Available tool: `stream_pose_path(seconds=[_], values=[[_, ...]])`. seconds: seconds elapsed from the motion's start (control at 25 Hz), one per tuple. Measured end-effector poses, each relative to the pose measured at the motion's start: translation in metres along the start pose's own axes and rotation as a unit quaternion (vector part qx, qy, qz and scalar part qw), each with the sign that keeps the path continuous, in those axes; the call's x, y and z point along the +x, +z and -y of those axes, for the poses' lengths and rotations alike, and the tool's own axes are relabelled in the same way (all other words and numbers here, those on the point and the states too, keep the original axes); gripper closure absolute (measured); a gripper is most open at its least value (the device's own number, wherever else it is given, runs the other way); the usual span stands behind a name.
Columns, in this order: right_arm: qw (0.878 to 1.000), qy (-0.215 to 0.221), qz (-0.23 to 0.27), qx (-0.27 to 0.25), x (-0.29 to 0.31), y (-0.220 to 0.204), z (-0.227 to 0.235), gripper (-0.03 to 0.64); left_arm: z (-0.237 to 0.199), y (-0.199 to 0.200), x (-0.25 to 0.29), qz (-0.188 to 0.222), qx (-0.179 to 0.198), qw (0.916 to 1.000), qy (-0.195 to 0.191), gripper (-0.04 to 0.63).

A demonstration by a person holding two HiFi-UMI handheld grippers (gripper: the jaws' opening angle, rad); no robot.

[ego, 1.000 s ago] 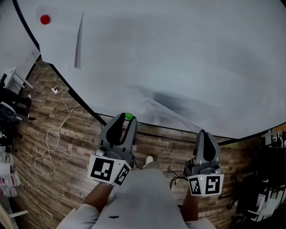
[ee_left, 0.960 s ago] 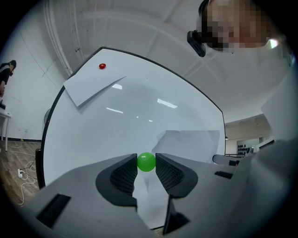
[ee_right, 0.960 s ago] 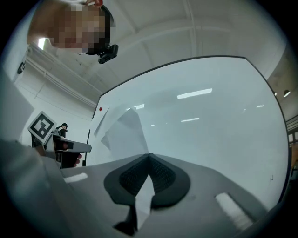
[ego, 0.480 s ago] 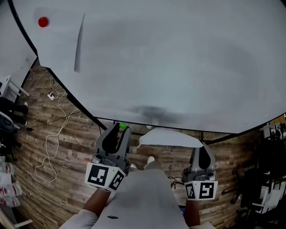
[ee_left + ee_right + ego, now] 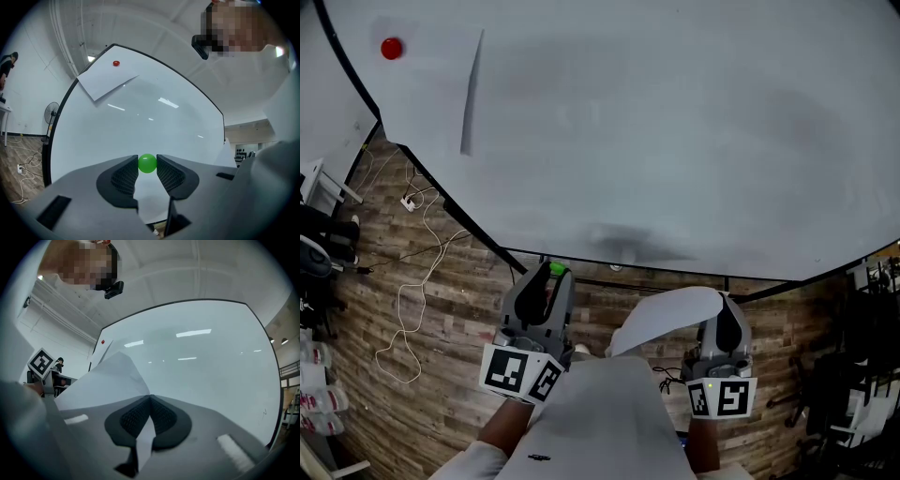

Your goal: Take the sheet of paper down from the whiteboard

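My left gripper [image 5: 551,274] is shut on a small green ball magnet [image 5: 556,269], which sits between the tips [image 5: 147,163]. A white sheet of paper [image 5: 667,317] is pinched at its corner in my right gripper [image 5: 724,309]. The sheet hangs free of the whiteboard [image 5: 656,141] and curls toward the person. In the right gripper view the paper [image 5: 105,380] fans out to the left from the closed jaws [image 5: 150,401]. Both grippers hover below the board's bottom edge.
A second sheet [image 5: 427,84] stays pinned at the board's upper left by a red magnet [image 5: 391,48], also in the left gripper view [image 5: 116,63]. White cables [image 5: 412,281] trail over the wooden floor at left. Dark equipment [image 5: 853,375] stands at right.
The sheet has come away from the lower board and now droops from the right gripper toward the person. Both grippers have dropped a little and drawn back from the board.
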State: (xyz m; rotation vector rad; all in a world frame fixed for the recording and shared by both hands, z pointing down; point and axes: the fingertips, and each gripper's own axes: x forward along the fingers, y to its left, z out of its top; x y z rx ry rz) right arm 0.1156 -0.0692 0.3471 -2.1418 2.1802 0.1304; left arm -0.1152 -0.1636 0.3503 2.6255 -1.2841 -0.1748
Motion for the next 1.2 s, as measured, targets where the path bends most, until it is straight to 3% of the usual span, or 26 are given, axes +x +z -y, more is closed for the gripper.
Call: stream_pose_path(seconds=[1.2], values=[[1.000,-0.018,-0.003,0.000,0.011,0.004,-0.004,0.606,-0.002,0.001,-0.010,0.004,-0.008,1.0000,0.000,0.469]])
